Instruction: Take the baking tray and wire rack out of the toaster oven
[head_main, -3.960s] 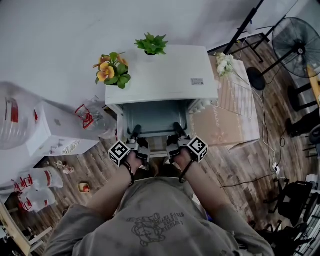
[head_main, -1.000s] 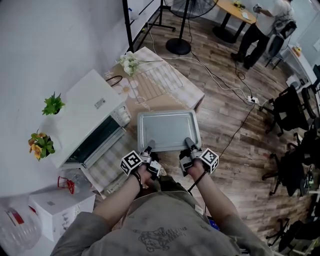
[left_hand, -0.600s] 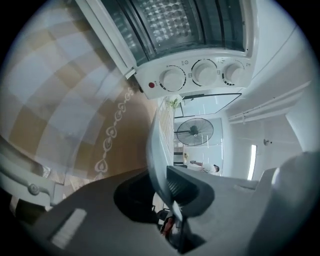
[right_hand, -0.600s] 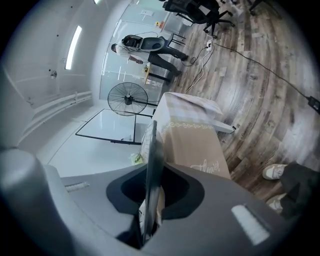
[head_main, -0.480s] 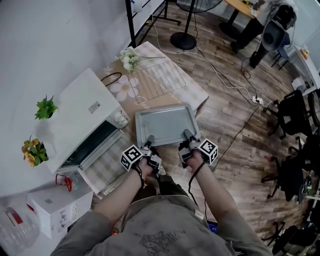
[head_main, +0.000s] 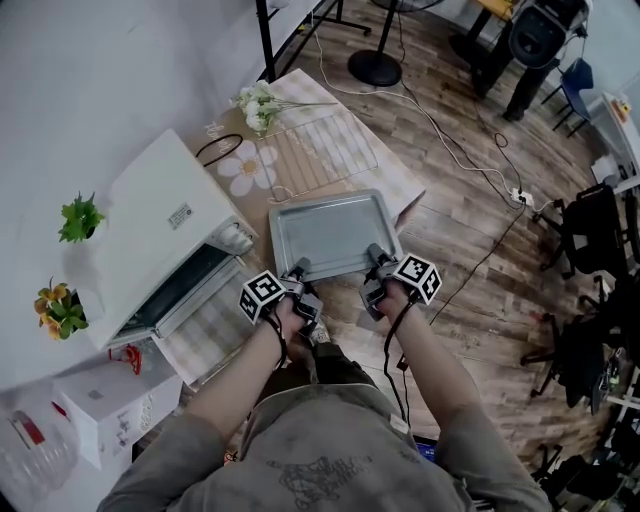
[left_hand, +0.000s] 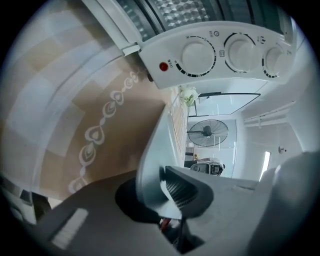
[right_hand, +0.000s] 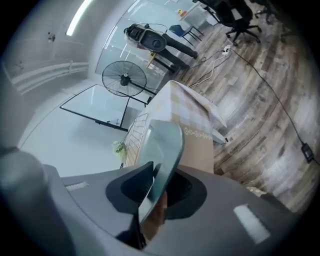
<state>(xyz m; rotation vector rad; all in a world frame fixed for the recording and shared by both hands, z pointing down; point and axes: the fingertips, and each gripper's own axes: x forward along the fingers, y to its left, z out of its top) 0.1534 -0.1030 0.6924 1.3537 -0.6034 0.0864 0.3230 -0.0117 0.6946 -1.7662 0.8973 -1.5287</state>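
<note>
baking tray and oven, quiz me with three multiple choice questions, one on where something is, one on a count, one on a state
1. Where is the baking tray relative to the toaster oven?
A. inside it
B. outside it, with its near edge gripped by the left tool and the right tool
C. lying on top of it

2. How many knobs are on the oven's front panel?
A. one
B. three
C. five

3. What state is the oven's door in?
A. open
B. shut
C. taken off and lying on the floor

Answers:
1. B: the head view shows the tray to the right of the oven, and each tool's own view shows its jaws closed on the tray's rim.
2. B: the left gripper view shows three round dials in a row.
3. A: the head view shows the door folded down and the dark opening exposed.
</note>
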